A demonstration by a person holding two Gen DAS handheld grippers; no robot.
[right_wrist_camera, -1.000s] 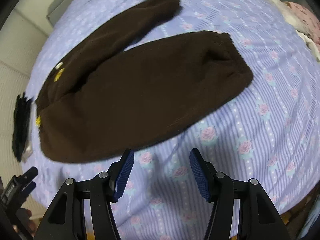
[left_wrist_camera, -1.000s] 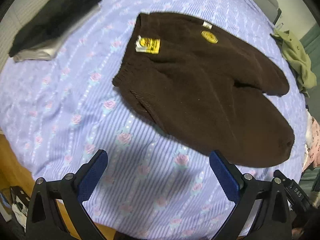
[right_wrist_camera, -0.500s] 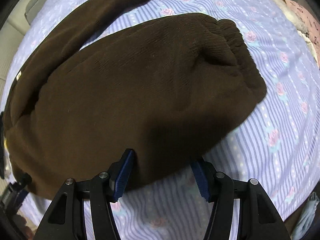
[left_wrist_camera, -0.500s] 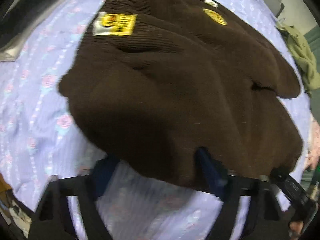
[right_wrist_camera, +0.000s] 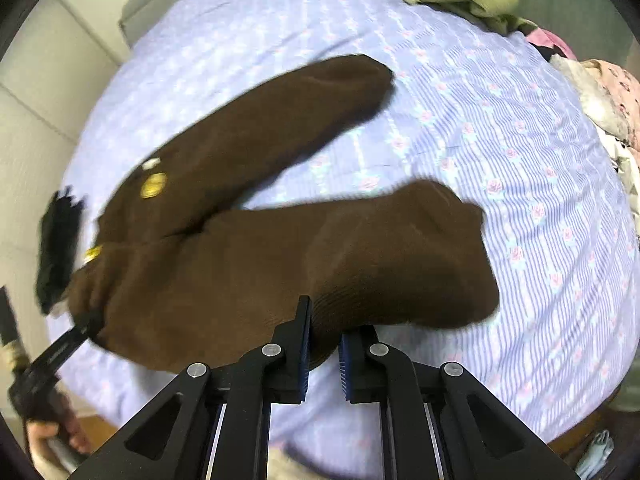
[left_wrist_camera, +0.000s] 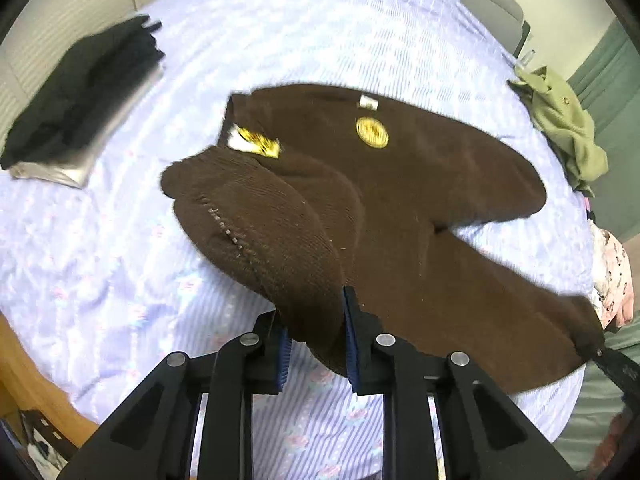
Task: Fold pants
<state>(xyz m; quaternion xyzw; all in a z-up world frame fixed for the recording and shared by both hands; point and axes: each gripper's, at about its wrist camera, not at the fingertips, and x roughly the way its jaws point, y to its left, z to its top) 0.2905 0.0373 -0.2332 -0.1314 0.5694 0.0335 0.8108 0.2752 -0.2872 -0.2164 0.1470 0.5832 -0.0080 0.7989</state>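
Pants [left_wrist_camera: 420, 216] left the bed [left_wrist_camera: 320, 20] once your left gripper [left_wrist_camera: 314, 344] and right gripper [right_wrist_camera: 322, 344], open a second ago, pinched the near edge, so folding began.

dark brown knit pants [left_wrist_camera: 420, 200] lie spread on the bed, waist corner and near leg cuff lifted.

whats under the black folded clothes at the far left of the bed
A flat grey folded piece sticks out beneath the black folded clothes, both on the lilac floral bedsheet. How far it runs under the stack is covered.
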